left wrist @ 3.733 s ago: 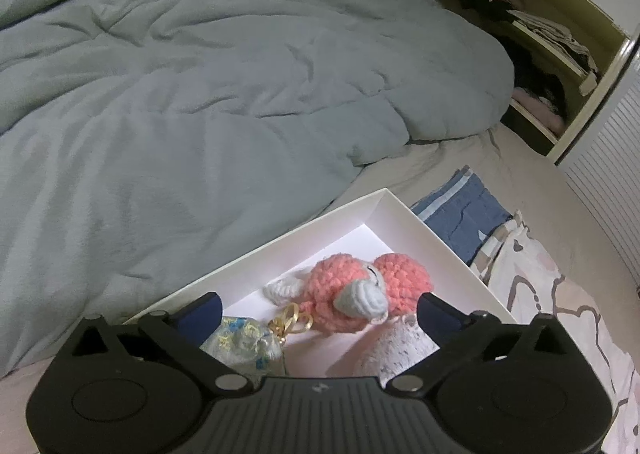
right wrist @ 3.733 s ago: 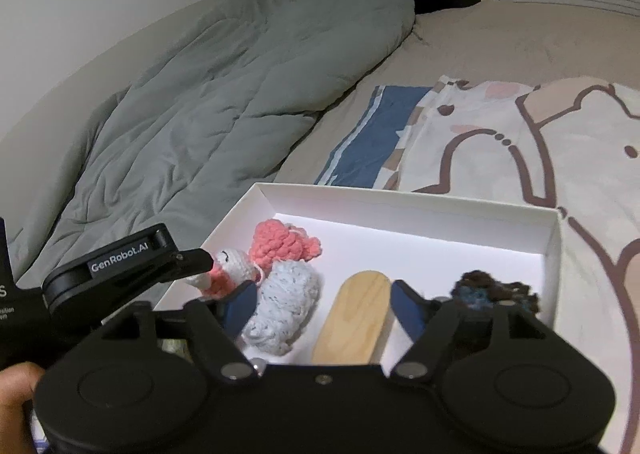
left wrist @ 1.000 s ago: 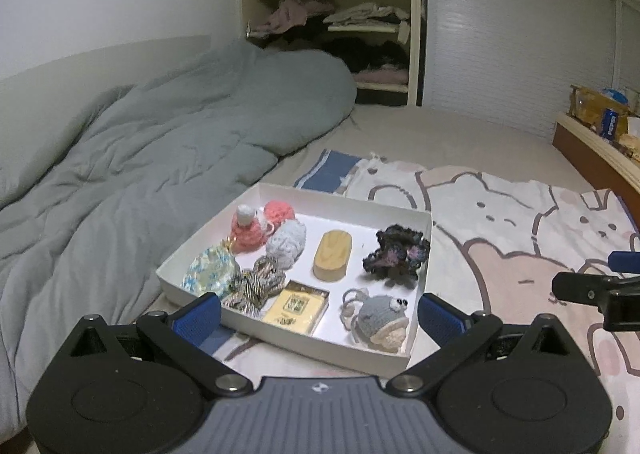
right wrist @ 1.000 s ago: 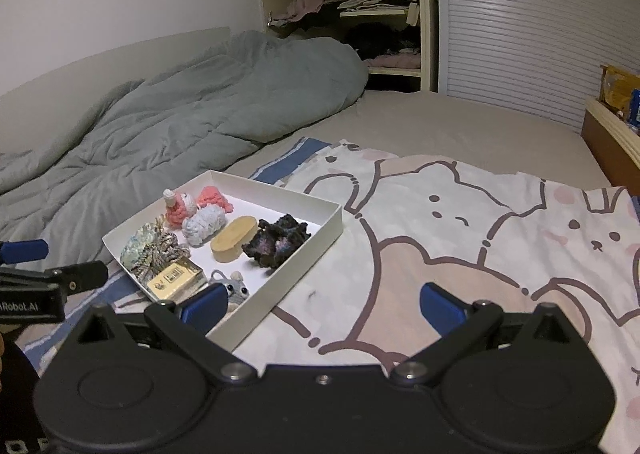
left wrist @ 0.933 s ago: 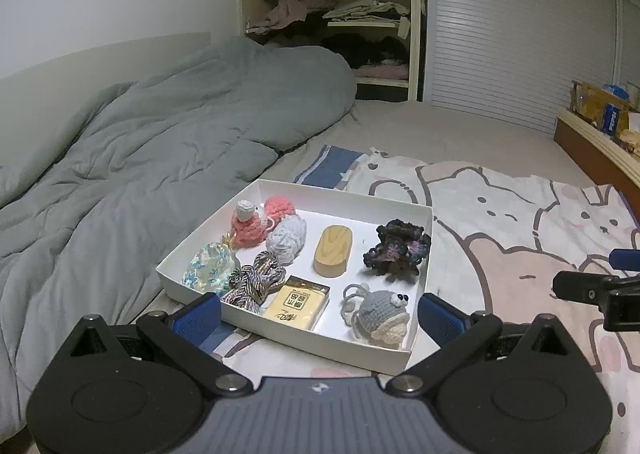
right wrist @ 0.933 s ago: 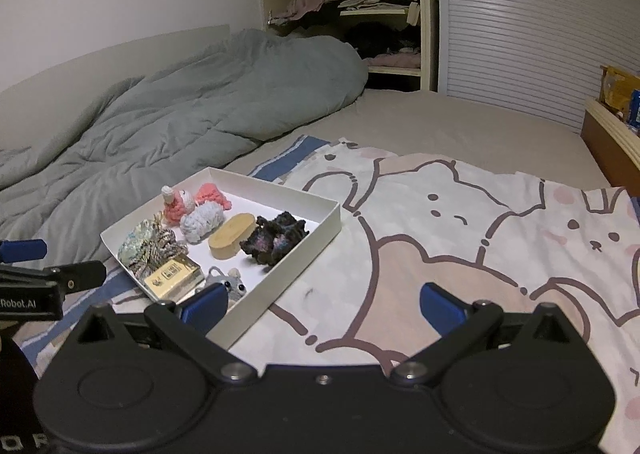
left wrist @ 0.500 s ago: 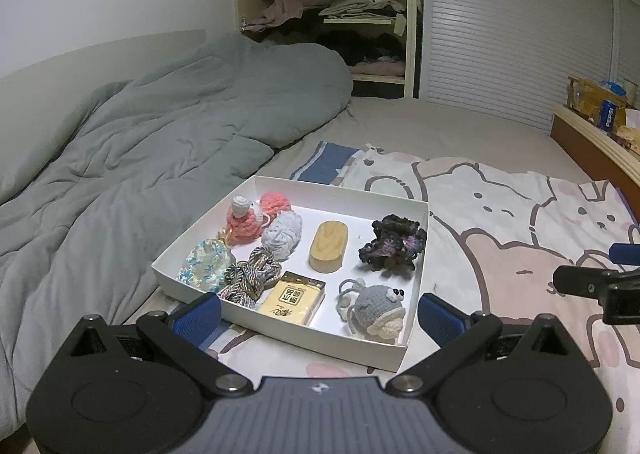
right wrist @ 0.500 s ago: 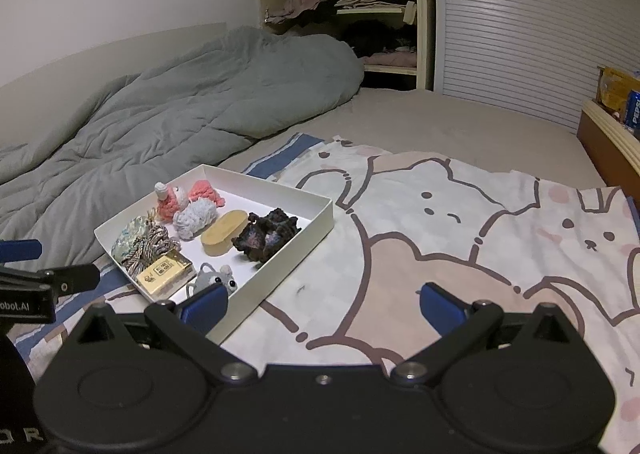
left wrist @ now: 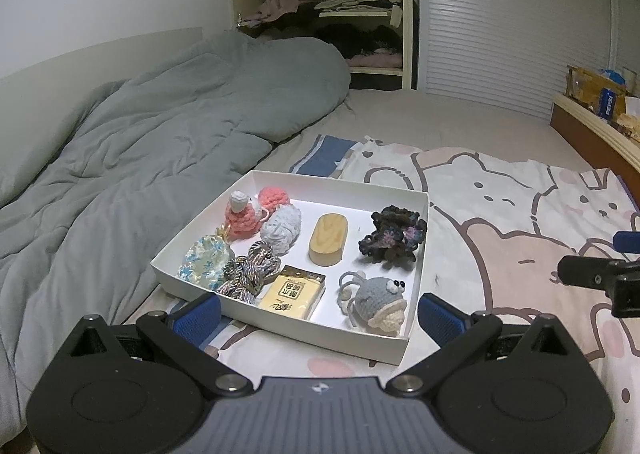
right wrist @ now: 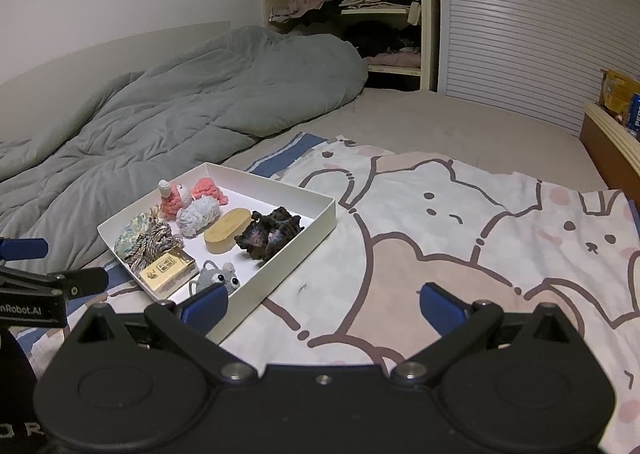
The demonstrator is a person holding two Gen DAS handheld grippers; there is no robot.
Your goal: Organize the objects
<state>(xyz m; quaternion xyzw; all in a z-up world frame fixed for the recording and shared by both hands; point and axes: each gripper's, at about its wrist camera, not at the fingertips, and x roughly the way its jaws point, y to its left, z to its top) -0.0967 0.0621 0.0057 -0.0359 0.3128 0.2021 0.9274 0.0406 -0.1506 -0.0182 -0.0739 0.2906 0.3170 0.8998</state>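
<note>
Left tongs (left wrist: pixel 316 318): wide apart, holding nothing, low over the bed with the tray straight ahead between the two blue fingers.
Right tongs (right wrist: pixel 322 304): wide apart too, empty, over the cartoon blanket (right wrist: pixel 460 238); the tray lies ahead and to their left.
Tray (left wrist: pixel 348 340): a shallow white box resting on the bed, its near wall just beyond the left tongs' fingertips, well short of touching them.
Far row in the tray: a pink crochet toy (left wrist: pixel 244 213) at far left, a pale yarn bundle (left wrist: pixel 282 232) beside it, a wooden oval (left wrist: pixel 328 240) in the middle, a dark scrunchie (left wrist: pixel 394 240) toward the right wall.
Near row in the tray: a blue-flowered pouch (left wrist: pixel 206 262) at left, a striped cord knot (left wrist: pixel 250 272) touching it, a yellow packet (left wrist: pixel 292 292), then a grey crochet fish (left wrist: pixel 374 300) nearest the left tongs' right finger.
Duvet (left wrist: pixel 120 157): grey, heaped to the left of both tongs, running up to the far end of the bed.
Shelves (right wrist: pixel 372 13): far ahead by the wall, stuffed with folded clothes.
Ledge (left wrist: pixel 596 121): far right of the left tongs, carrying boxes and a blue can.
</note>
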